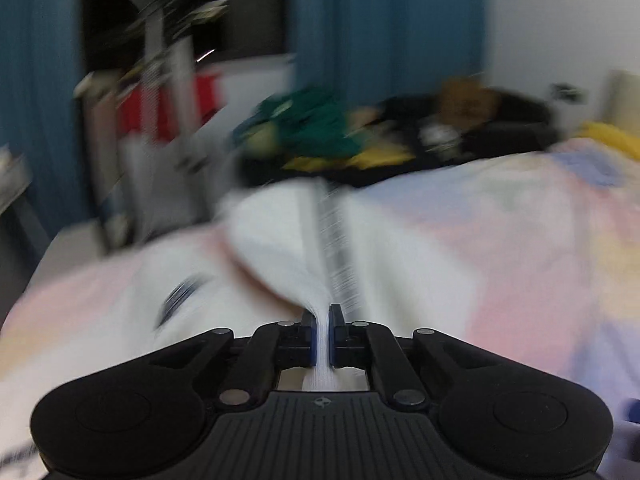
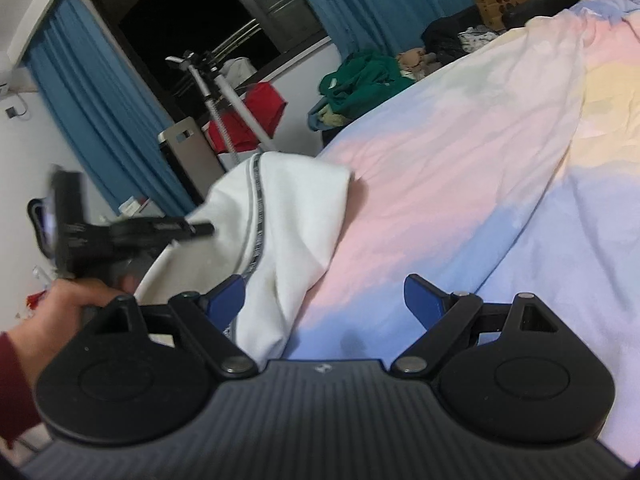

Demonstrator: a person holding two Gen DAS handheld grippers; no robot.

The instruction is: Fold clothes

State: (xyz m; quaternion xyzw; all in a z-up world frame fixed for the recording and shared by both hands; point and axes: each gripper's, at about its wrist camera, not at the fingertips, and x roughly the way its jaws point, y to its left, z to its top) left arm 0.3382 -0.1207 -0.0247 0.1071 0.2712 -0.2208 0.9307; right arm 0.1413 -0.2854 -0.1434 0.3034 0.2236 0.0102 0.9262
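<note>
**Pinching White Fabric While the Other Gripper Hangs Open**

Clamping a bunched fold of the white garment (image 1: 320, 276), the left gripper (image 1: 322, 334) has its 2 blue-padded fingers pressed almost together, with only the thin wad of cloth between them. The left wrist view is heavily motion-blurred (details beyond the fingers are smeared), but the cloth can be seen rising from the jaws and spreading out over the pastel bedspread (image 1: 520, 248). A dark patterned stripe runs along the fabric just right of the pinch.

In the right wrist view the right gripper (image 2: 324, 300) is spread wide, its 2 blue pads well apart and nothing between them. It hovers over the bedspread (image 2: 460, 184), whose pink, blue and yellow patches fill most of the frame. The garment (image 2: 288, 216) lies draped at the left edge of the bed, partly lifted, its grey striped seam running down the middle; its lower edge sits just beside the right gripper's left finger.

At the far left a hand (image 2: 60, 312) with a dark red sleeve holds the left gripper (image 2: 200, 229), whose tip meets the cloth.

Beyond the bed lie a green clothes pile (image 2: 364, 76), a red cloth (image 2: 256, 116) and blue curtains (image 2: 100, 112).
</note>
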